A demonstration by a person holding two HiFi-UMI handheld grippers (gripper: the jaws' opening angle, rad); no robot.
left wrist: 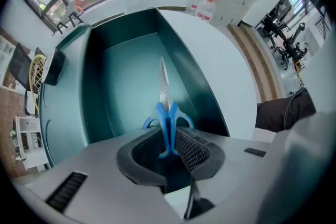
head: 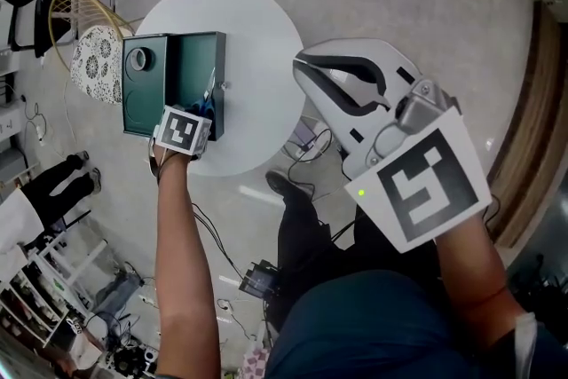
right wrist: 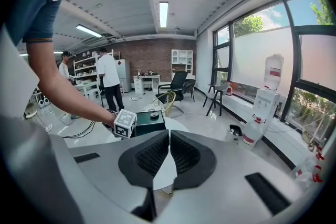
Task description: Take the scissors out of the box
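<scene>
Left tool (left wrist: 168, 150) clamps the scissors (left wrist: 167, 115) by their handles: lift straight up, clear of the box (left wrist: 94, 92) walls. Right tool (right wrist: 169, 153) closed, empty.

Open top the only way into the box

The dark green box (left wrist: 94, 92) stands open on the round white table (head: 257, 40), its tall walls closing every side, so entry is from above only. The left gripper (left wrist: 169, 136) fills that opening, its jaws closed on the blue handles of the scissors (left wrist: 167, 118), which lie just beside the wall farthest from the lid (head: 142, 84). The box floor on the lid side is bare. The table beyond and right of the box is bare. The right gripper (right wrist: 168, 152), jaws together, is well apart. A wicker chair (head: 80, 22) crowds the table's left edge.
</scene>
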